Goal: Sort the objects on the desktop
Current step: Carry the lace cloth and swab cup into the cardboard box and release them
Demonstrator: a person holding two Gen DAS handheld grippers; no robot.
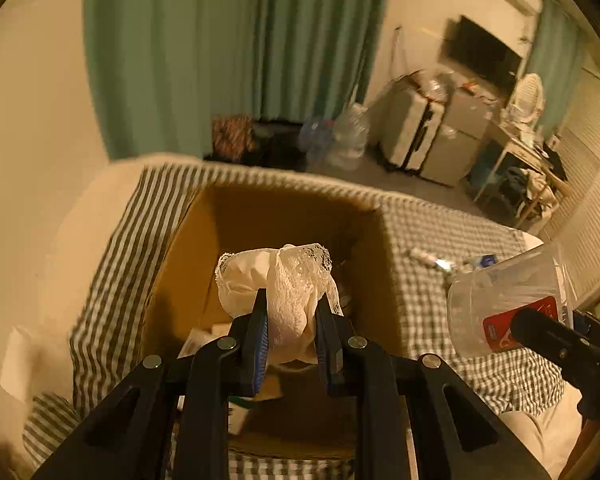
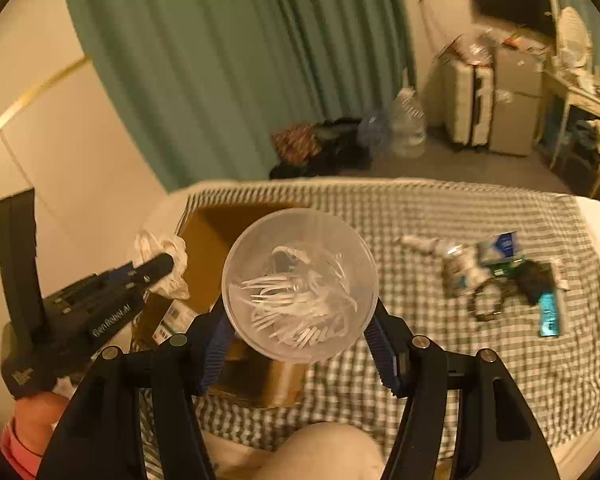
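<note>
Legibly, "GenRobot.AI" on left tongs (image 2: pixel 168 266)

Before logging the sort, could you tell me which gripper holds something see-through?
The right gripper: it clamps the clear plastic cup, while the left gripper pinches an opaque white lace cloth.

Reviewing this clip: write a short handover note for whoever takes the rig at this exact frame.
Left tool: shut on a white lace cloth, held over the open cardboard box.
Right tool: shut on a clear tub of small white plastic pieces, above the checked bedspread beside the box.
Done: the box already holds a few items, too dim to name.
Left: drop the cloth, then place the tub. A pile still lies on the bedspread: small bottles, a blue-white carton, a dark cable, a teal packet.
</note>
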